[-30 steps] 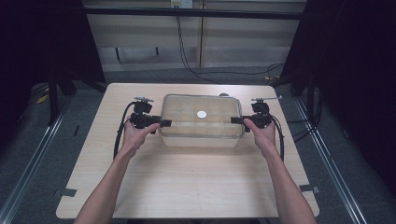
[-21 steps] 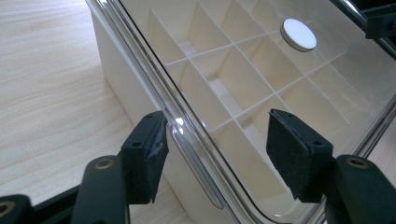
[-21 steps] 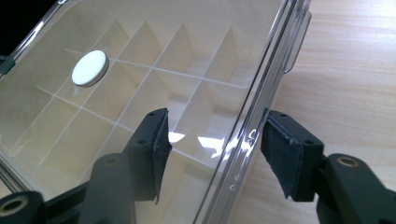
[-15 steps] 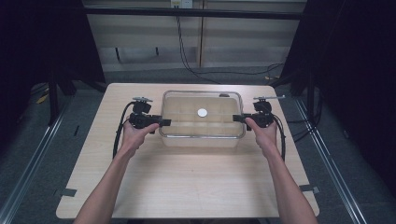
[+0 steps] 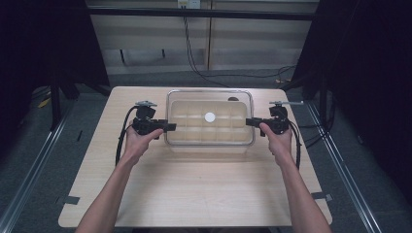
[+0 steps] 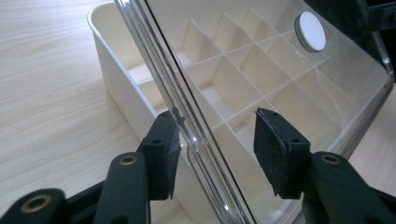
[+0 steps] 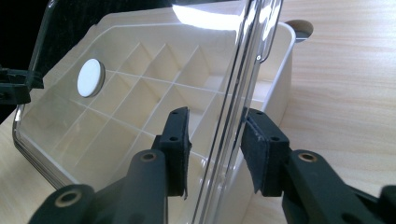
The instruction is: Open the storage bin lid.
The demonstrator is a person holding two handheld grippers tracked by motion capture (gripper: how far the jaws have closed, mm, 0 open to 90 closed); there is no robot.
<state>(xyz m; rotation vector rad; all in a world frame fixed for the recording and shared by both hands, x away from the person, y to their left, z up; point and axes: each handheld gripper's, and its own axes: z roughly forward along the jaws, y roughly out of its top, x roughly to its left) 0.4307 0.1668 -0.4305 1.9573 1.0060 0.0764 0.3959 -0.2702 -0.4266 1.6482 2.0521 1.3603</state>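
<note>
A clear lid (image 5: 210,130) with a white round knob (image 5: 210,117) lies over a cream box (image 5: 210,148) split into several compartments, at the table's far middle. My left gripper (image 5: 167,127) is at the lid's left edge. In the left gripper view its jaws straddle the lid's rim (image 6: 187,135): one pad (image 6: 163,158) touches the rim and the other stands well clear. My right gripper (image 5: 251,121) is at the lid's right edge. In the right gripper view its jaws also straddle the rim (image 7: 229,135), set closer together, with a narrow gap on one side.
The light wooden table (image 5: 204,189) has bare room in front of the box and on both sides. A dark round hole (image 5: 233,99) sits in the tabletop just behind the box. Cables trail from both grippers. Dark floor and rails surround the table.
The hands and grippers have stayed at the lid's two ends. The lid's far edge now sits slightly higher in the high view.
</note>
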